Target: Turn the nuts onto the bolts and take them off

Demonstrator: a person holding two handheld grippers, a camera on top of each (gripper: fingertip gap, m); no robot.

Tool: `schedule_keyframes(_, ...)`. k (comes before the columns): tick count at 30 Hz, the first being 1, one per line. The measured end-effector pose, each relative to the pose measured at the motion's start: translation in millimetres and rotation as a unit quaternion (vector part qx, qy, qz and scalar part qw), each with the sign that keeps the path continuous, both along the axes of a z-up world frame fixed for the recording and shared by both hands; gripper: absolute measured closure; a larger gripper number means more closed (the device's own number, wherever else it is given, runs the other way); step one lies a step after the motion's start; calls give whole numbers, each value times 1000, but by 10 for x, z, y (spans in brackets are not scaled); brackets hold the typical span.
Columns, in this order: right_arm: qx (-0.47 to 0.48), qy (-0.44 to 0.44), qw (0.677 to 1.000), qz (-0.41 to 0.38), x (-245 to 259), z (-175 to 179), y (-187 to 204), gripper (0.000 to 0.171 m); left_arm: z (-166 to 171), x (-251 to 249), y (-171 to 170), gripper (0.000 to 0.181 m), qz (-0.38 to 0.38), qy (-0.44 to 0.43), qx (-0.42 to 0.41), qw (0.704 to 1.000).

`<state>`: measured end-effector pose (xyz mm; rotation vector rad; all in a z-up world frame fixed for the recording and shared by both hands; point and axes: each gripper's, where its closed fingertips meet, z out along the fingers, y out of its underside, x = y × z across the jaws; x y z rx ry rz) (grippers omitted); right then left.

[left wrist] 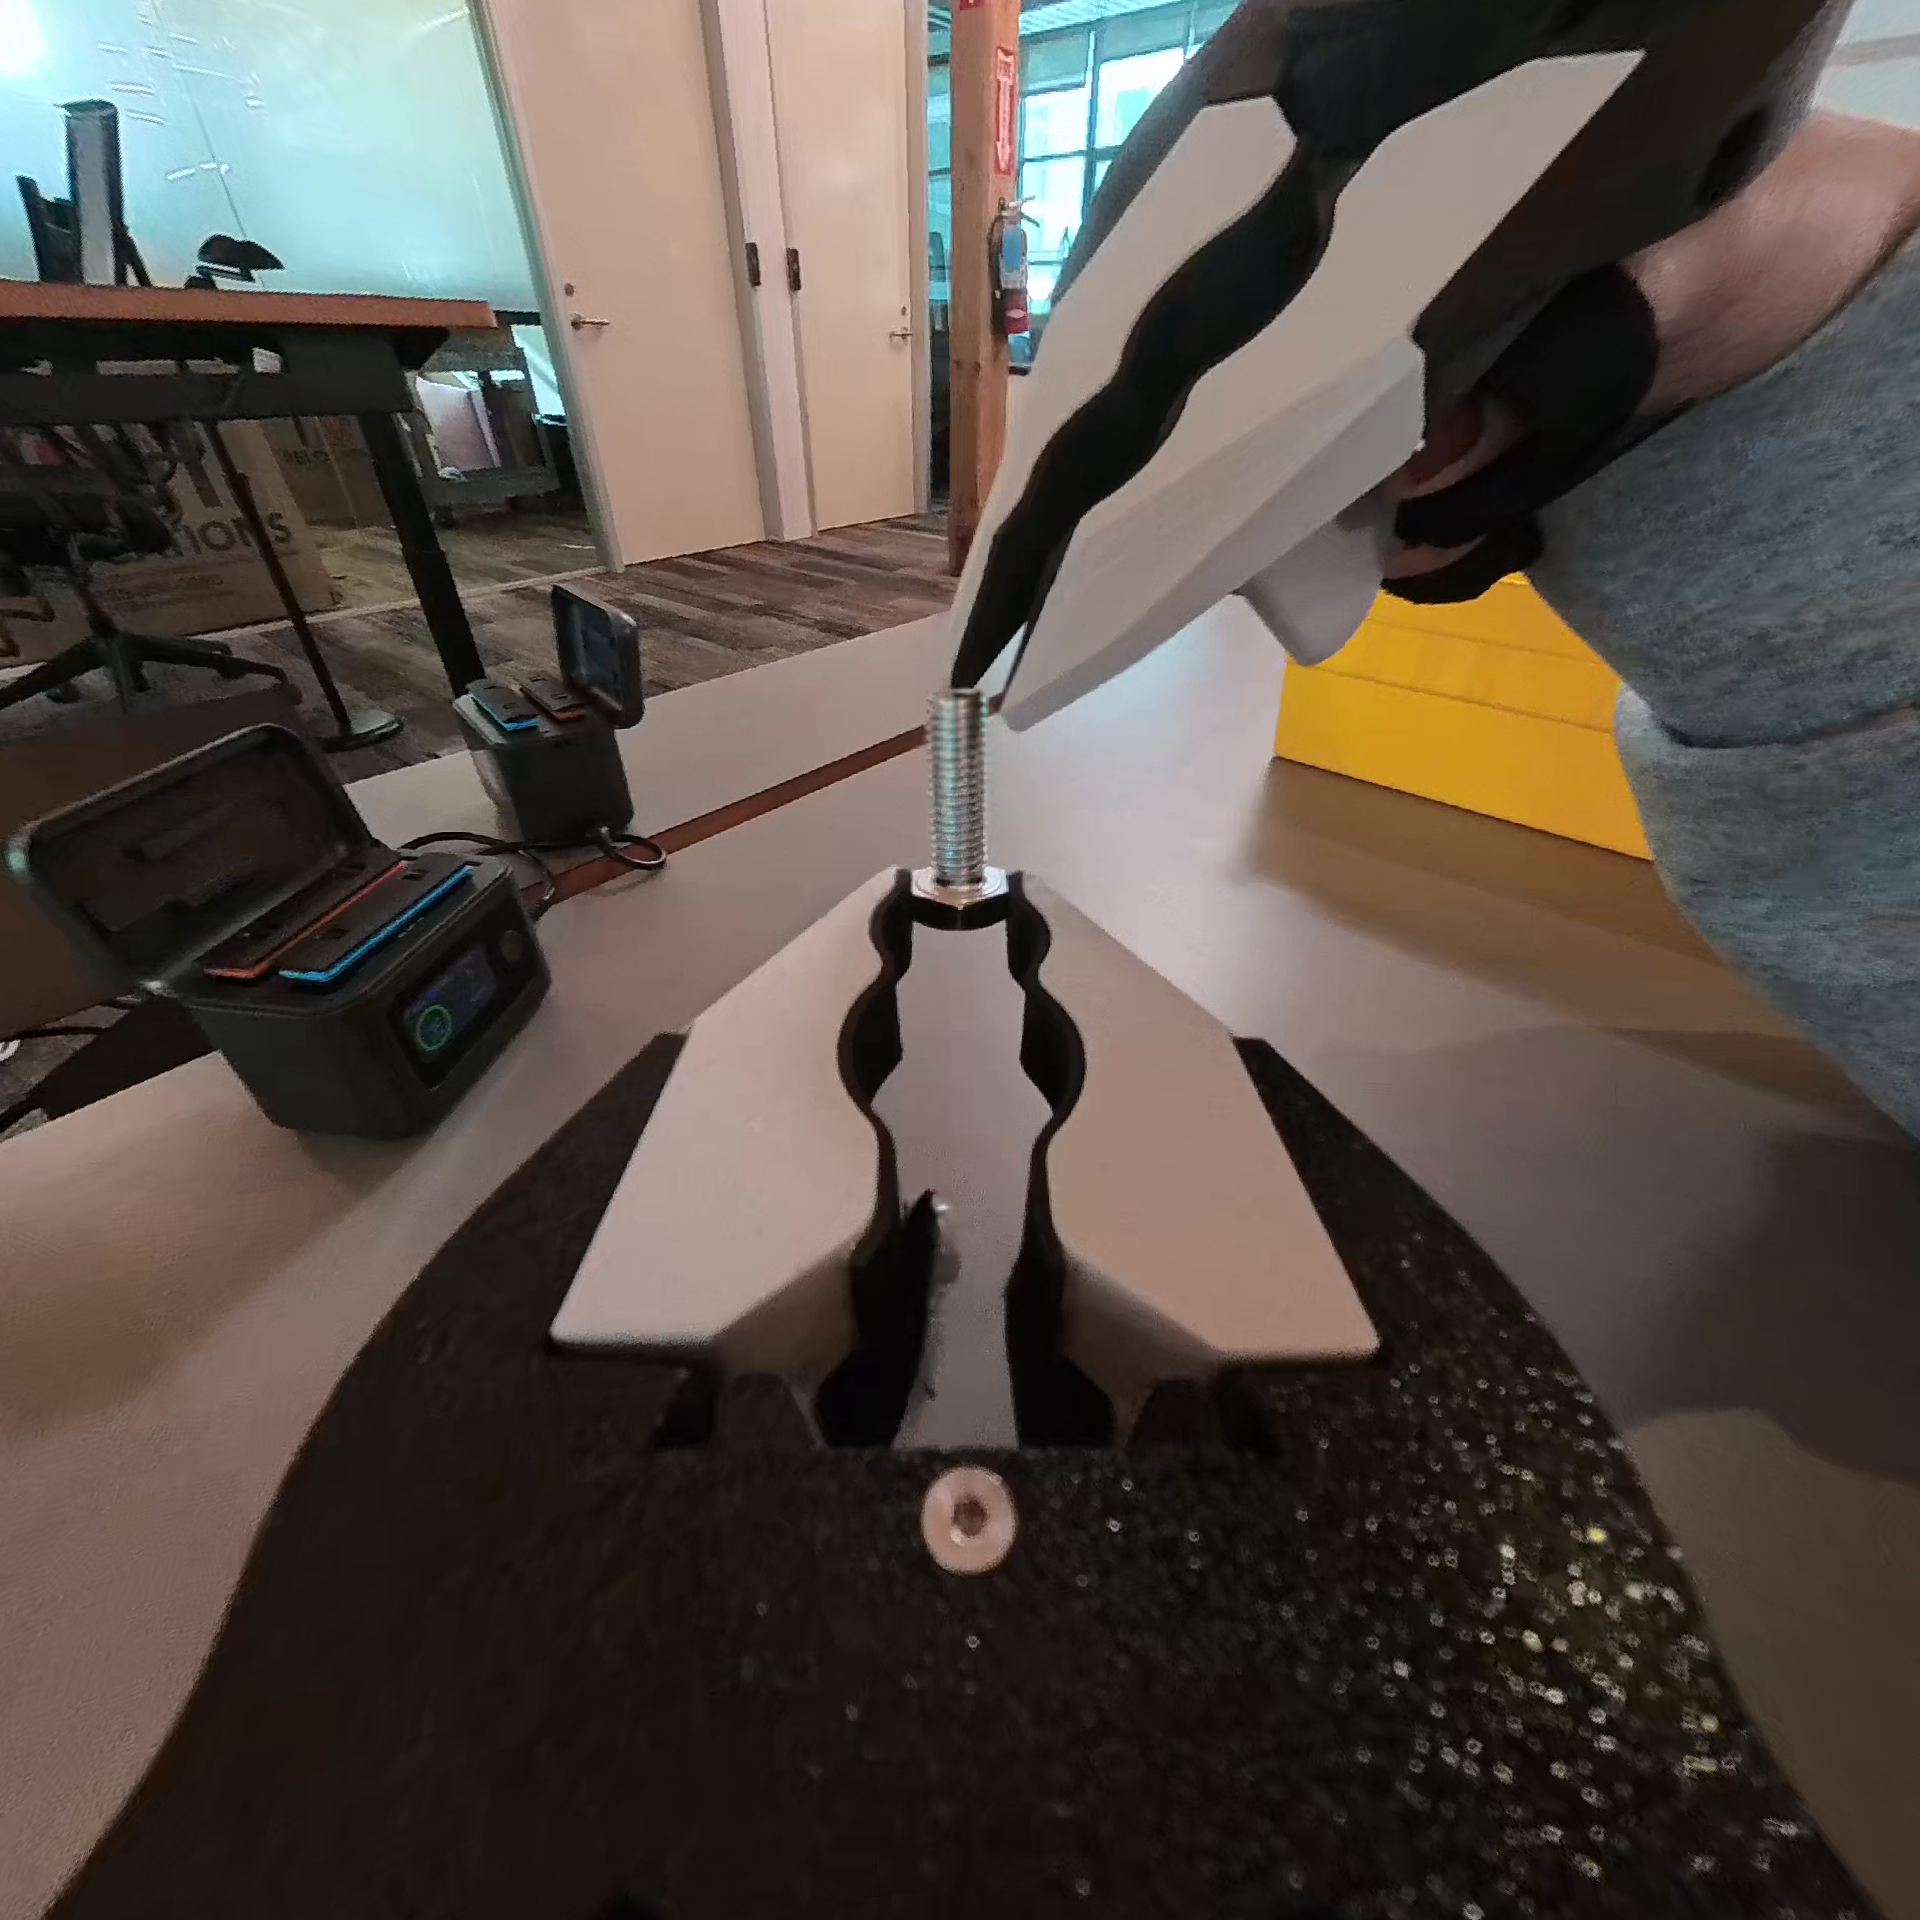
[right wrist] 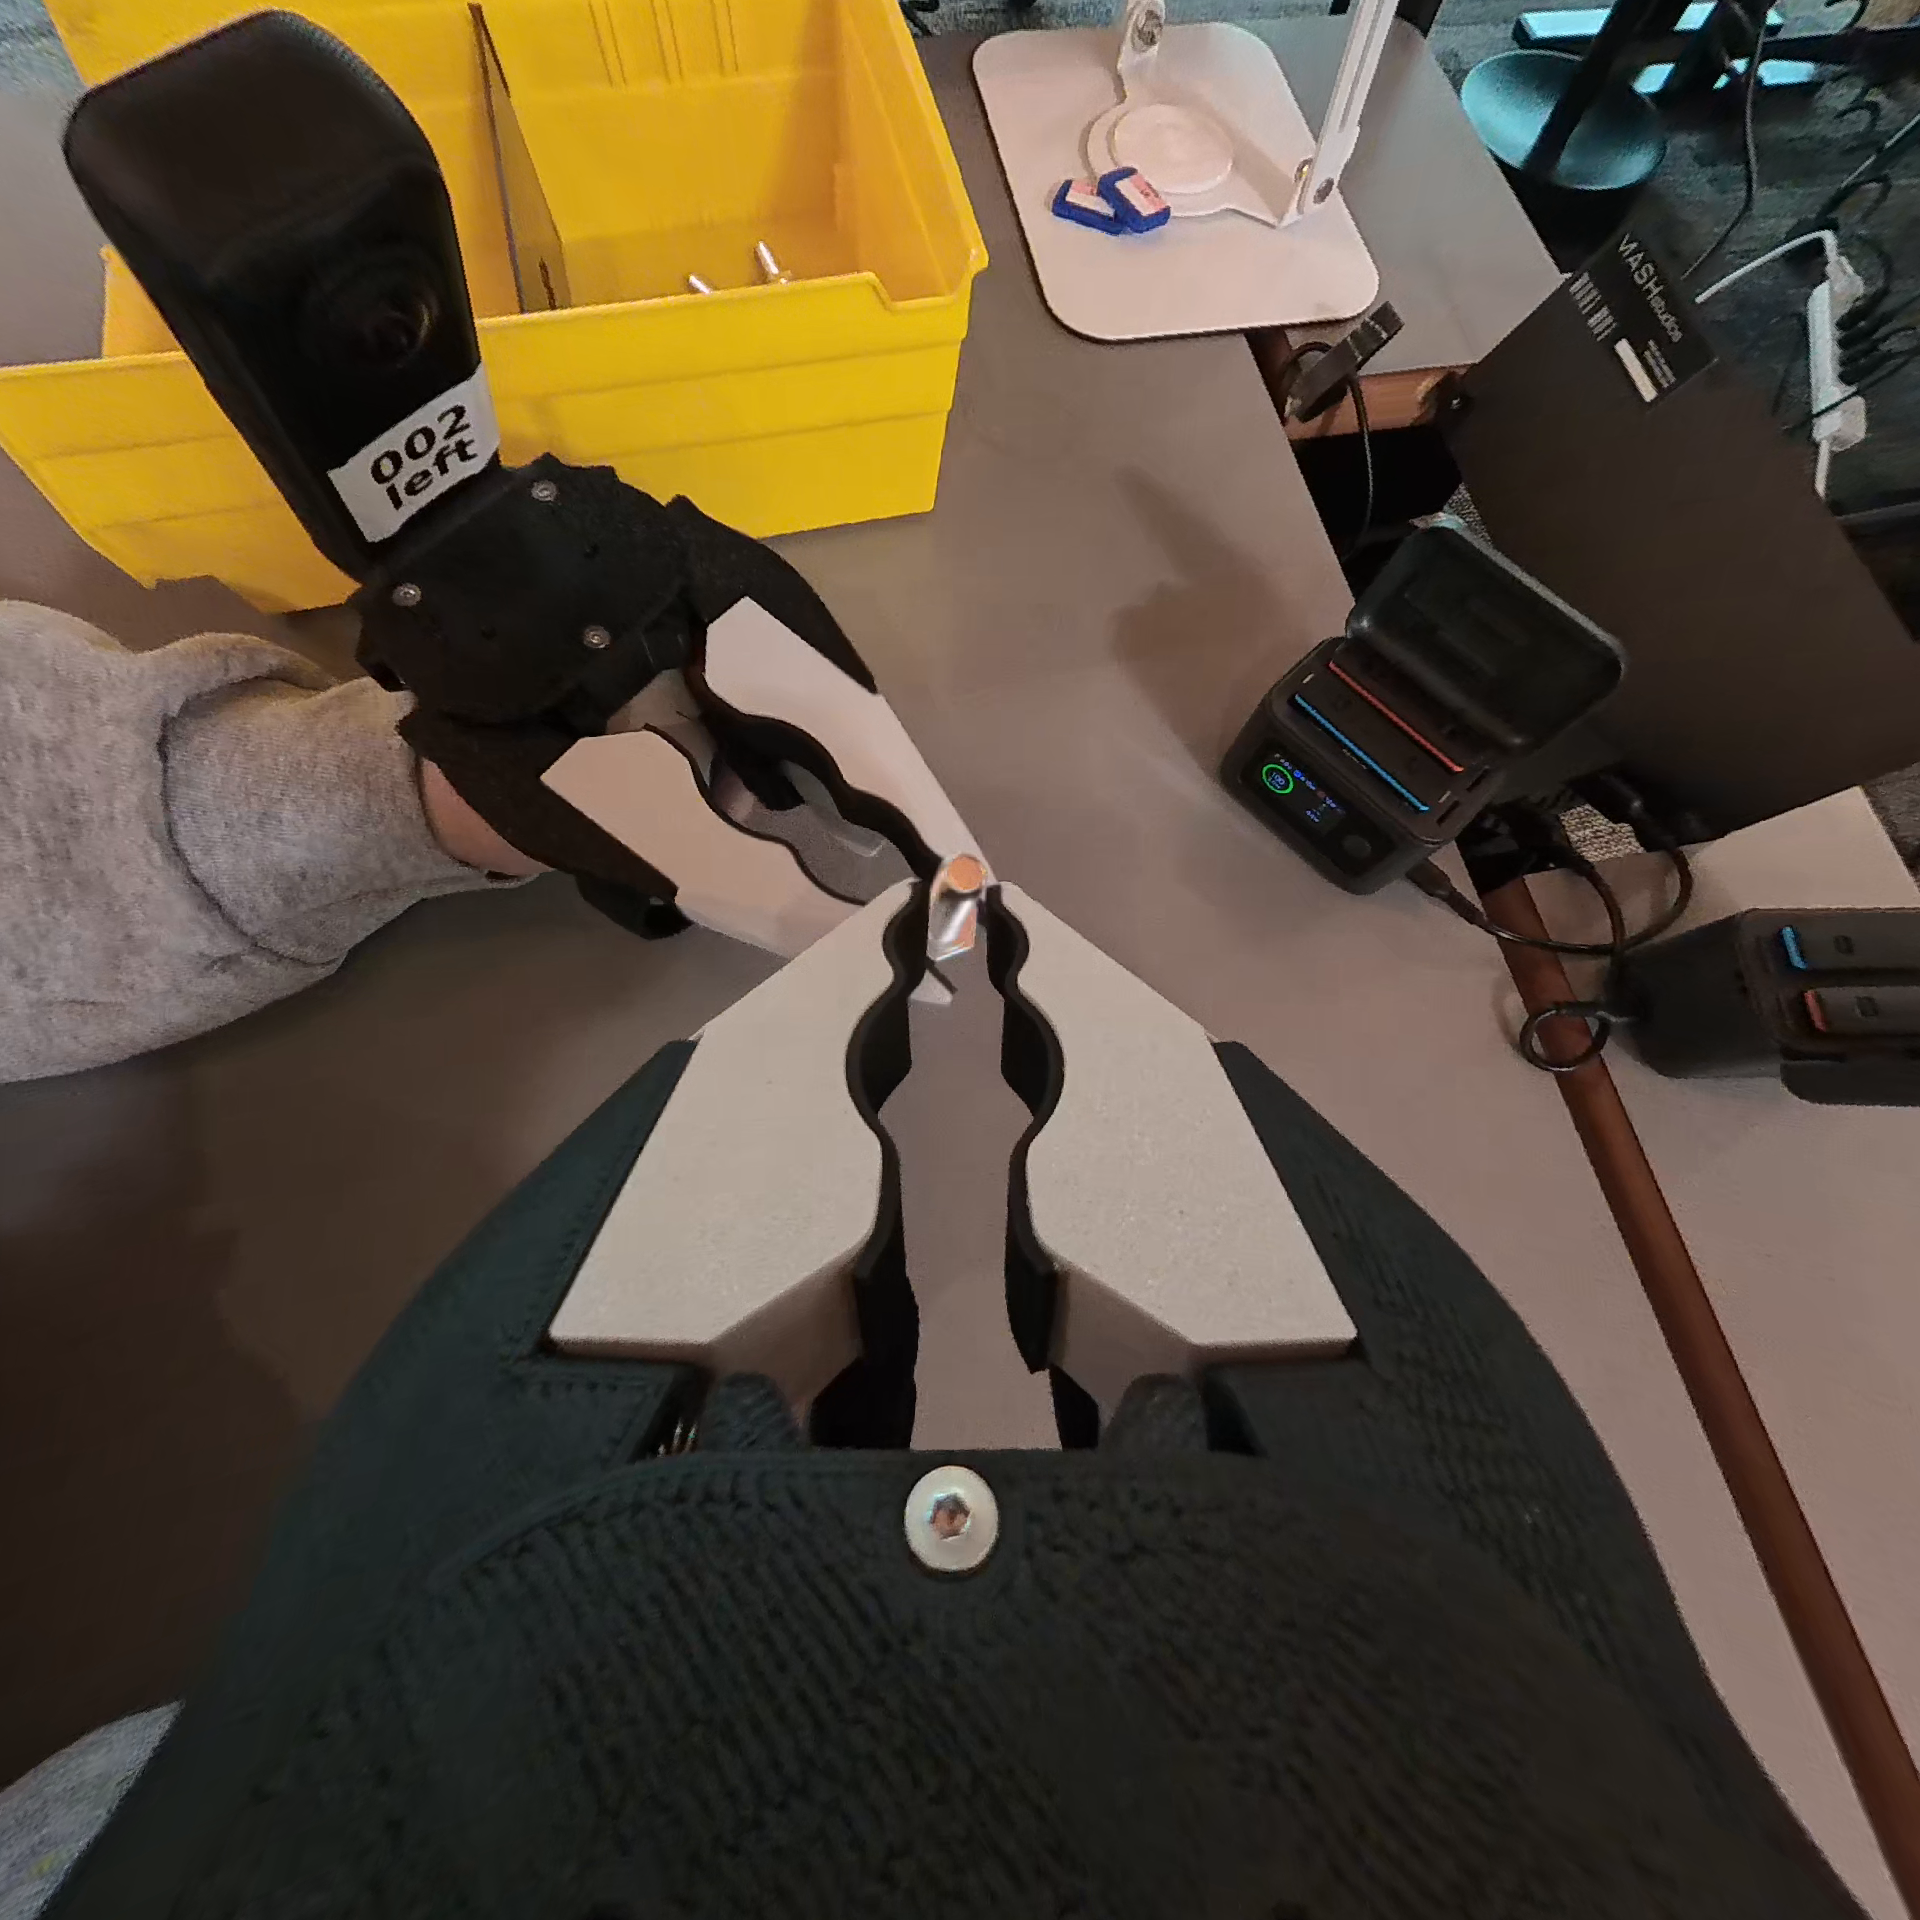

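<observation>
A silver threaded bolt [left wrist: 958, 795] stands upright above the grey table [left wrist: 1195, 935]. My left gripper [left wrist: 957, 902] is shut on the hex piece [left wrist: 956, 888] at the bolt's lower end; I cannot tell whether that is the head or a nut. My right gripper [left wrist: 977, 694] comes down from the upper right, its tips closed on the bolt's top end. In the right wrist view I look down on the bolt [right wrist: 958, 904] between my right gripper's tips [right wrist: 951, 906]. The left gripper [right wrist: 914, 868] reaches in from the left.
A yellow bin [right wrist: 727, 395] with loose bolts [right wrist: 769, 265] stands at the back, also in the left wrist view [left wrist: 1455, 748]. Two black charger cases [right wrist: 1403, 748] [right wrist: 1766, 997] with cables, a black box [right wrist: 1714, 571] and a white lamp base [right wrist: 1195, 260] stand to the right. Less than 4 cm separates the two grippers' tips.
</observation>
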<state>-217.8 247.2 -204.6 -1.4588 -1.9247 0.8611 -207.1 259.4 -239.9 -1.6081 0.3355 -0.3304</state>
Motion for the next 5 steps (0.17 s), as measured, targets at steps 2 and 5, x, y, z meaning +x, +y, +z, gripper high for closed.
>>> schedule_keyframes(2, 6, 6, 1000, -7, -5, 21, 33, 162, -5, -82, 12, 166, 24, 6, 0, 1000)
schedule_keyframes(5, 13, 8, 1000, -19, 14, 24, 97, 162, -57, -256, 24, 166, 70, 35, -11, 997)
